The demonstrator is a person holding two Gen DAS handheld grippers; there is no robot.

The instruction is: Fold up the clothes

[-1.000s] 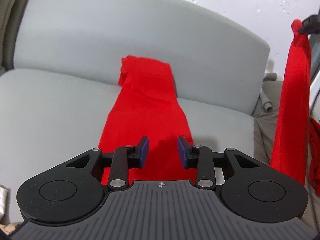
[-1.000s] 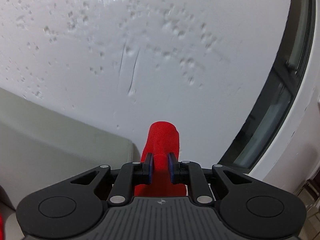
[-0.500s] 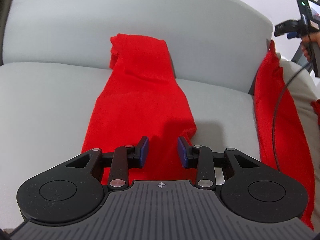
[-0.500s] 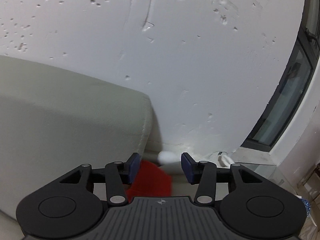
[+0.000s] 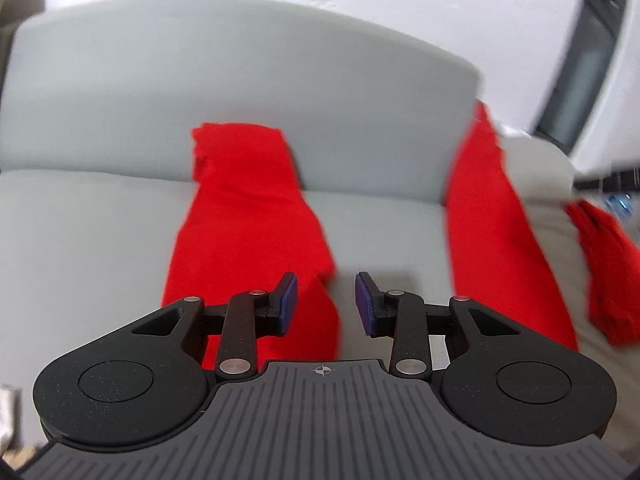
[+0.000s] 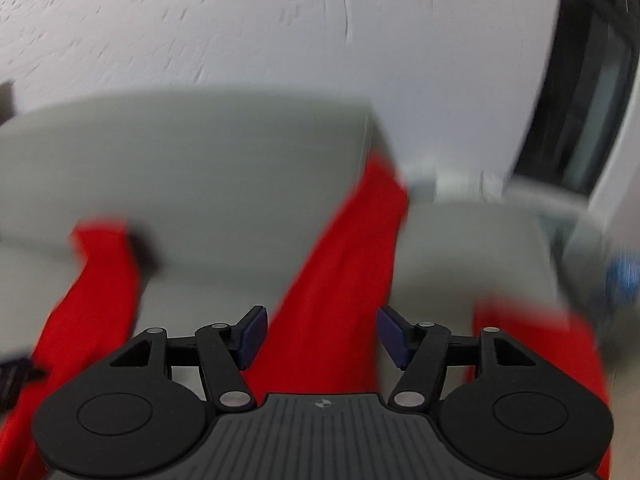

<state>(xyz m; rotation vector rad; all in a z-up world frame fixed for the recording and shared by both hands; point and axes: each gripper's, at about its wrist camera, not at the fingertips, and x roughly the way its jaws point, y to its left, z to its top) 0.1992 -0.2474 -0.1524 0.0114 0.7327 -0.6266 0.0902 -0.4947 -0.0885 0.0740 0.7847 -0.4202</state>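
Red garment [image 5: 248, 216] lies in long strips on the grey sofa [image 5: 100, 220]; both jaws apart, the right's opening.

right wrist view motion-blurred; red cloth [image 6: 332, 288] lower end behind the gripper body

**Grey sofa, pitted wall, dark window frame**

A pale grey sofa [image 5: 100, 240] with a rounded backrest [image 5: 240, 80] fills both views. Behind it stands a white wall [image 6: 240, 20] speckled with small pits. A dark-framed window [image 6: 592, 100] sits at the right edge.
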